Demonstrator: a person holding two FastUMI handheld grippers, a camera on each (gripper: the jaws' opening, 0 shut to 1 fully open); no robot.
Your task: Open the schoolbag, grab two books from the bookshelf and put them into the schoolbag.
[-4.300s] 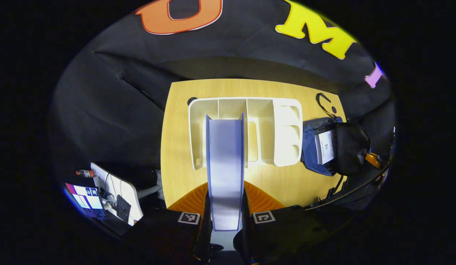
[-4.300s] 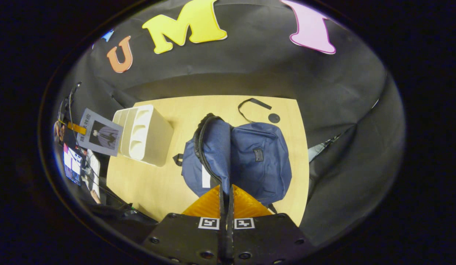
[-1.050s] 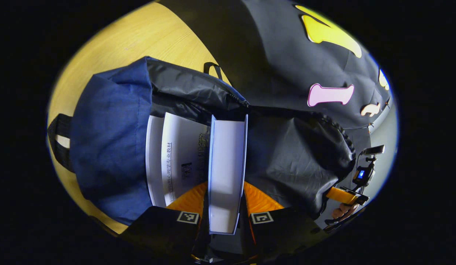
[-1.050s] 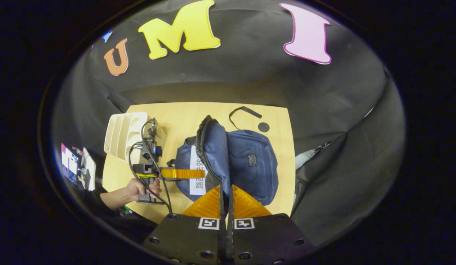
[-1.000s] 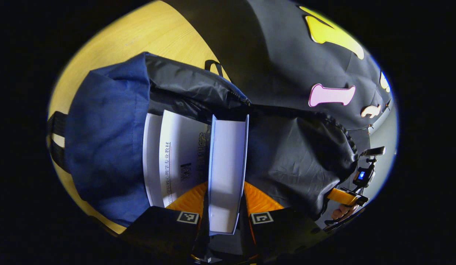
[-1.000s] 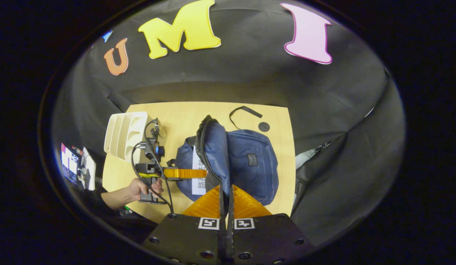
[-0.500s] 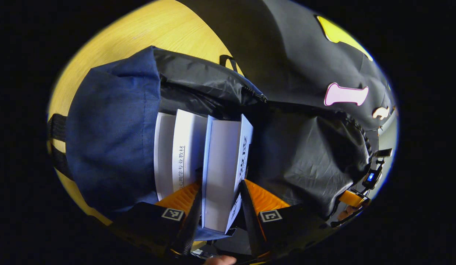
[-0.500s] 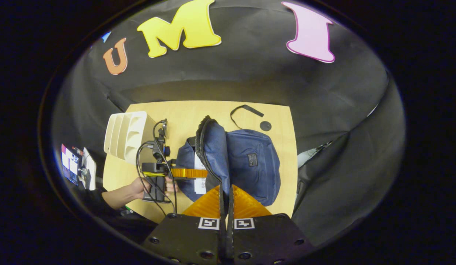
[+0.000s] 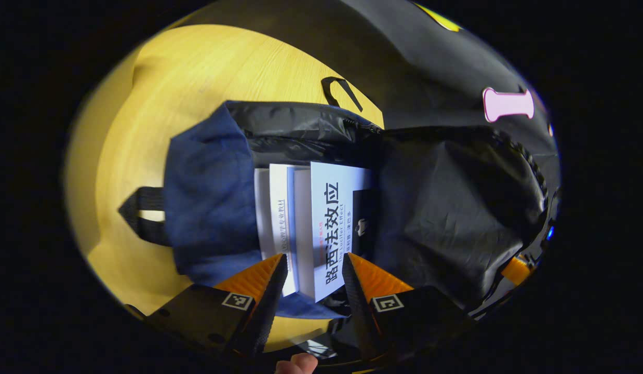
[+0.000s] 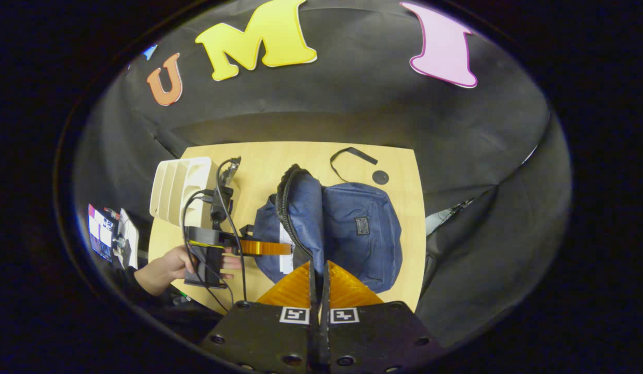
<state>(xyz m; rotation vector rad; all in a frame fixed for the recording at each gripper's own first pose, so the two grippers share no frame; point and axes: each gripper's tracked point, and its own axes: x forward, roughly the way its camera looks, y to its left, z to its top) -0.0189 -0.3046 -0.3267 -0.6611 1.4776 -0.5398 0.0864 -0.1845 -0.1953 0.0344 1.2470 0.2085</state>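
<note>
The navy schoolbag [image 9: 207,208] lies open on the wooden table, its black lining spread wide. Two books sit in its mouth: a white one [image 9: 277,208] and, leaning on it, a pale blue one [image 9: 332,218] with its cover facing me. My left gripper [image 9: 313,275] is open, its fingers either side of the blue book's near end. In the right gripper view, my right gripper [image 10: 319,272] is shut on the schoolbag's flap [image 10: 300,208] and holds it up; the left gripper [image 10: 269,247] reaches into the bag from the left, held by a hand [image 10: 163,265].
The white bookshelf [image 10: 184,195] stands on the table [image 10: 259,156] left of the bag. A loose black strap [image 10: 352,153] and a small black disc [image 10: 380,177] lie behind the bag. A side desk with screens [image 10: 106,236] is at far left.
My left gripper carried the blue book from the bookshelf into the bag, then opened and drew back; the book tipped over against the white one. My right gripper kept holding the flap.
</note>
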